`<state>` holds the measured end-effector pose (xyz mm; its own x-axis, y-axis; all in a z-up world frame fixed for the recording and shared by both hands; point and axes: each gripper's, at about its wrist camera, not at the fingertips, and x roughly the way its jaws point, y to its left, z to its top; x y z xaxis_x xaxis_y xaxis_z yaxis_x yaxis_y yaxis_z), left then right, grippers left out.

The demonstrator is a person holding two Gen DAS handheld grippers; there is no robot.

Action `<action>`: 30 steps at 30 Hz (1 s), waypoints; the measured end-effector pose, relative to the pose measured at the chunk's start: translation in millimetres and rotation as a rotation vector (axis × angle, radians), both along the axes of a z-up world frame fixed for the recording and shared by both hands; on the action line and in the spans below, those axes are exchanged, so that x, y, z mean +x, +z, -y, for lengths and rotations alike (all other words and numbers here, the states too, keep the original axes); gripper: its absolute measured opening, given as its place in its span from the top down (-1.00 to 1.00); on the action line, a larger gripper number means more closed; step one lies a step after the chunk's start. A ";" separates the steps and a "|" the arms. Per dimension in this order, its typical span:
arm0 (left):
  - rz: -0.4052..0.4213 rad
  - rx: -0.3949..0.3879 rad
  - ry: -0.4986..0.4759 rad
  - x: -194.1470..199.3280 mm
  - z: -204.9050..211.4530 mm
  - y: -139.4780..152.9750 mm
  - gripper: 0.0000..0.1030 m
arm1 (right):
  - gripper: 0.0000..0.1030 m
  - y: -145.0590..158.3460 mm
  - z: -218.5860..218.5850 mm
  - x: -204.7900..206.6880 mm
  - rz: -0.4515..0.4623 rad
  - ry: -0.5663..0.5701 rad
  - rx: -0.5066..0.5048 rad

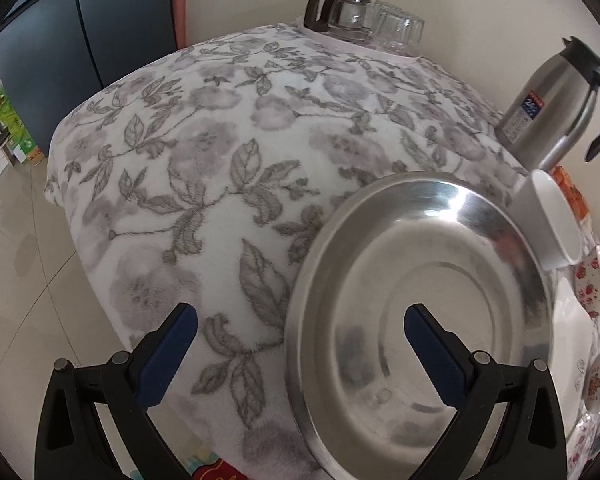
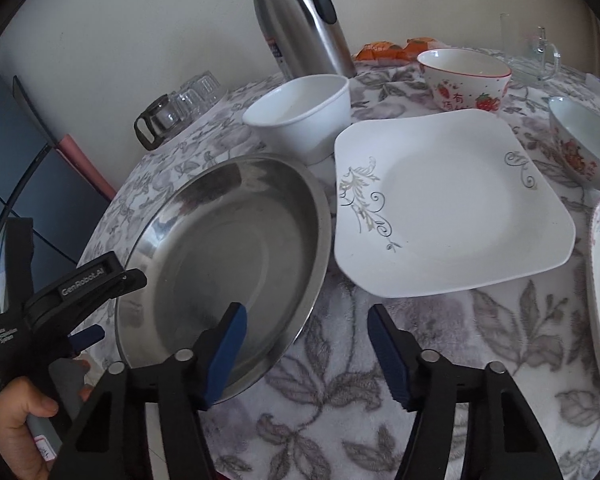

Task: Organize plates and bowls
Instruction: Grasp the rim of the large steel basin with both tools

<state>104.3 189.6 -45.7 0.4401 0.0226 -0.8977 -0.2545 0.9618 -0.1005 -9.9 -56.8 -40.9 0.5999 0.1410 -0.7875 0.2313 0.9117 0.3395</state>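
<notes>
Covering table: grey floral cloth [image 1: 220, 152]; cream wall behind; steel plate [image 2: 228, 264] between jaws of both spread grippers, left gripper [image 1: 300, 320], right gripper [image 2: 304, 332].

- Steel thermos jug [image 2: 300, 20], top centre of the right wrist view
- Glass coffee pot [image 1: 340, 10] beside upturned glasses [image 1: 400, 26], top centre of the left wrist view
- Grey floral tablecloth [image 1: 220, 160]
- Orange packets [image 2: 392, 50], upper centre
- Glass mug [image 2: 540, 56], upper right

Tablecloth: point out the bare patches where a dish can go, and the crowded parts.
Free: the wide stretch of tablecloth between the steel plate and the glass tray. Crowded: steel plate, white bowl, square plate and strawberry bowl sit close together.
</notes>
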 end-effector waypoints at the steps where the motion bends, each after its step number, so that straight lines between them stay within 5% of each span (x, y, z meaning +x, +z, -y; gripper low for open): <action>1: -0.002 -0.002 0.013 1.6 -2.3 -2.6 -0.99 | -0.09 -1.4 -0.5 2.1 -0.006 0.000 0.001; 4: -0.011 -0.034 0.045 7.4 -11.0 -9.8 -0.91 | 0.10 -6.4 0.3 7.4 -0.022 -0.001 0.015; 9: -0.008 -0.042 0.044 15.3 -14.8 -15.6 -0.43 | 0.27 -9.7 -1.0 18.0 -0.024 0.004 0.014; 20: 0.012 -0.023 -0.005 27.7 -10.0 -17.4 -0.27 | 0.43 -16.9 1.0 37.2 -0.037 -0.008 0.031; 22: 0.018 -0.034 -0.017 27.8 -9.6 -16.8 -0.16 | 0.49 -15.1 -1.1 37.0 -0.029 0.000 0.032; 26: 0.027 -0.077 -0.062 27.4 -6.1 -15.0 0.43 | 0.55 -11.2 -4.6 35.0 -0.030 0.005 0.015; 30: 0.032 -0.092 -0.070 24.9 -7.4 -14.8 0.47 | 0.55 -6.6 -5.7 31.0 -0.027 0.021 0.021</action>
